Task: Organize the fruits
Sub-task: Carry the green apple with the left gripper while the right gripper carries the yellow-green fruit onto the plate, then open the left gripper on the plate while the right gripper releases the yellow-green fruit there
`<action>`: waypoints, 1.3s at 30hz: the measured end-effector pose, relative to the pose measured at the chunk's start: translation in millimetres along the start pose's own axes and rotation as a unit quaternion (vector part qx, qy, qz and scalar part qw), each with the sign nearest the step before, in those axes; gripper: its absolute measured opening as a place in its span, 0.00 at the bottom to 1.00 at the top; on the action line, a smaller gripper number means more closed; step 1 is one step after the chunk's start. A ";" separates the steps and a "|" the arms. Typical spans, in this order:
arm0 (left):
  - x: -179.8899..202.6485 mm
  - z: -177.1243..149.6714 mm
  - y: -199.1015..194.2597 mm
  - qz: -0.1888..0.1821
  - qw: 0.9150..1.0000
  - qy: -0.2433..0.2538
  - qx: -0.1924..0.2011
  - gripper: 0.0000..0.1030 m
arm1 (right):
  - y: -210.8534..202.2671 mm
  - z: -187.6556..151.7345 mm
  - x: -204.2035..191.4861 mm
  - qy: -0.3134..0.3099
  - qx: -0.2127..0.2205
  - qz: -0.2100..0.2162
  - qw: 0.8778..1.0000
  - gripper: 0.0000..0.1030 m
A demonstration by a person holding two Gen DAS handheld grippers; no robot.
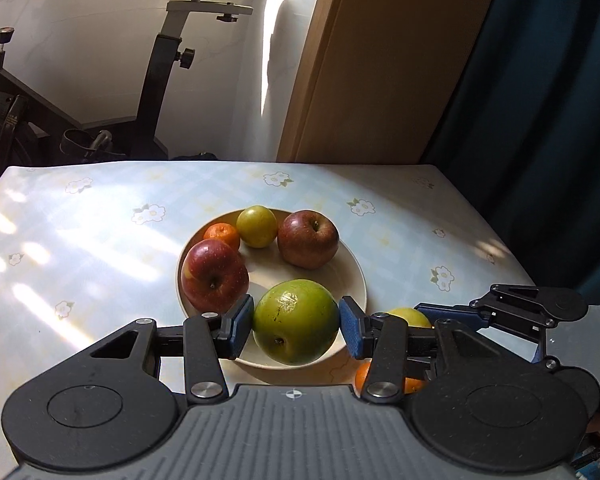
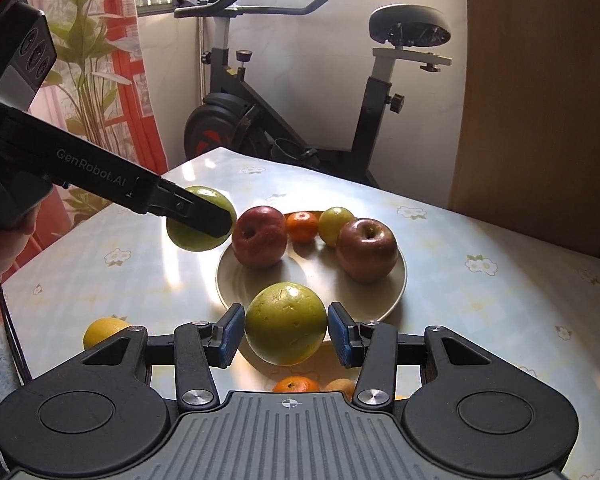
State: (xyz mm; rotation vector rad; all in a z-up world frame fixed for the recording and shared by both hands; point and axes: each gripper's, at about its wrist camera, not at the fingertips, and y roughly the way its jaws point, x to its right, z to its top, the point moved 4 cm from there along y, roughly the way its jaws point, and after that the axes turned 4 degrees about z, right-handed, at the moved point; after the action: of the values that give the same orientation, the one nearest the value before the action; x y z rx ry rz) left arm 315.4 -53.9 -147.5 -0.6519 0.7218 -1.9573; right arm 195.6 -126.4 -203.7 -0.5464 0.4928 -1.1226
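We are finding two large green fruits in transit, one per gripper. The left gripper [image 1: 296, 328] is clenching a green fruit [image 1: 296, 322] between its blue pads [image 1: 242, 326], both pads pressing on its flanks; the right wrist view shows that same fruit [image 2: 194, 204] off the cloth, beside the left rim of the plate [image 2: 396, 284]. The right gripper [image 2: 286, 330] is grasping the second green fruit [image 2: 286, 322] in the same fashion, in front of the plate's near edge as its own camera sees it.

On the plate we are counting four pieces: two red apples [image 2: 259, 236] [image 2: 366, 249], a small mandarin [image 2: 302, 226] and a small yellow-green fruit [image 2: 335, 225]. The near part of the dish is bare.

Off the plate, we are noting a yellow fruit [image 2: 100, 330] lying on the flowered tablecloth [image 2: 500, 320], and low in the right wrist view another mandarin [image 2: 296, 385] beside a brownish piece we cannot identify.

Judgement: we are reading this as the carry step, both green fruits on their way to the dish. The next move calls for lowering each onto the bare near portion, one clear of the other, without knocking the apples, then releasing only once the fruit is resting. Round fruit on a shallow dish is liable to roll. The loose pieces on the cloth are remaining to be gathered.
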 end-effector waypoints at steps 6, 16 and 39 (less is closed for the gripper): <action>-3.7 31.1 47.3 0.005 0.999 0.030 -0.011 0.48 | 37.2 15.2 15.1 -0.026 -0.027 -0.018 0.999 0.41; -20.7 43.5 104.2 0.008 0.999 0.023 -0.048 0.48 | 82.6 13.4 51.3 -0.010 -0.069 -0.034 0.997 0.41; -23.9 52.0 121.1 0.020 0.998 0.030 -0.059 0.46 | 87.5 14.9 58.1 -0.001 -0.072 -0.045 0.996 0.42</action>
State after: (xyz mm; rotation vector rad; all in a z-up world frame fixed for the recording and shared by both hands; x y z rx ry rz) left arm 431.6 -93.3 -201.3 -0.6464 0.8864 -1.9155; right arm 286.6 -149.1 -253.2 -0.7011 0.5548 -1.1785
